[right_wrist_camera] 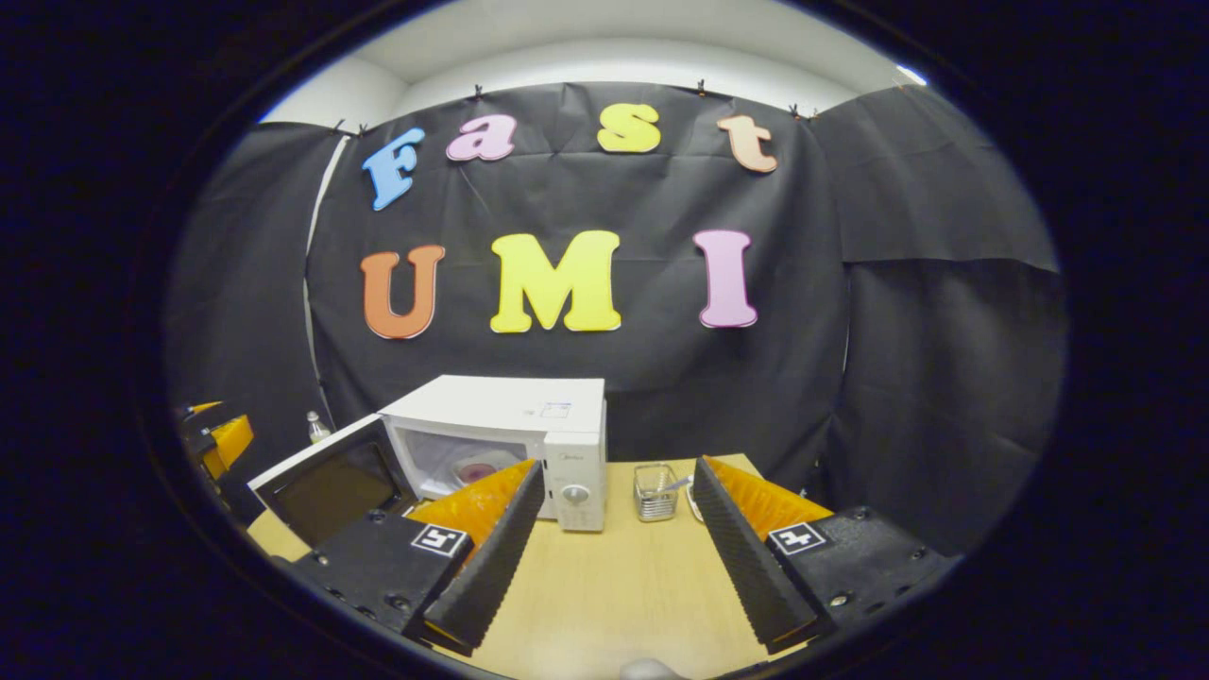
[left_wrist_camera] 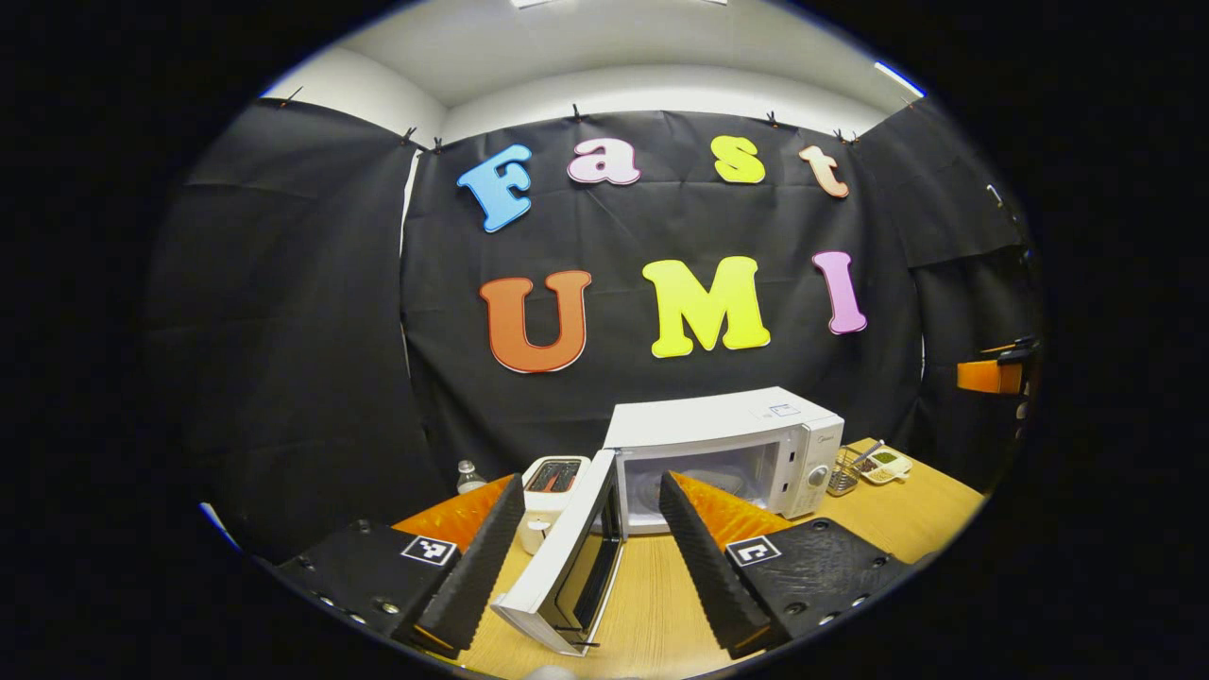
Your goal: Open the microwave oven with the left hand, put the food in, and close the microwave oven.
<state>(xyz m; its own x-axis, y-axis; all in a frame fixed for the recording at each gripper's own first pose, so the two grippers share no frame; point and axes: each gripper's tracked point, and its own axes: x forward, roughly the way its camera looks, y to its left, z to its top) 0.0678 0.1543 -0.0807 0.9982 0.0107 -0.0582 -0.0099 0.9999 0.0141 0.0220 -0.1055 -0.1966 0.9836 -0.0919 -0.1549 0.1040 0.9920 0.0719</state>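
Observation:
The white microwave (left_wrist_camera: 727,439) stands at the back of the wooden table (left_wrist_camera: 652,604), with its door (left_wrist_camera: 567,557) swung wide toward me on the left. My left gripper (left_wrist_camera: 590,567) is open, and the door's free edge sits in the gap between its fingers, touching neither. In the right gripper view the microwave (right_wrist_camera: 510,425) has its door (right_wrist_camera: 331,482) open to the left. Inside the cavity lies something round and pinkish (right_wrist_camera: 475,469); I cannot tell what it is. My right gripper (right_wrist_camera: 614,567) is open over bare table with nothing in it.
A white toaster (left_wrist_camera: 553,482) and a small bottle (left_wrist_camera: 465,475) stand left of the microwave. To its right are a wire basket (left_wrist_camera: 843,477) and a small tray of food (left_wrist_camera: 886,465). The basket (right_wrist_camera: 654,493) lies just ahead of the right gripper.

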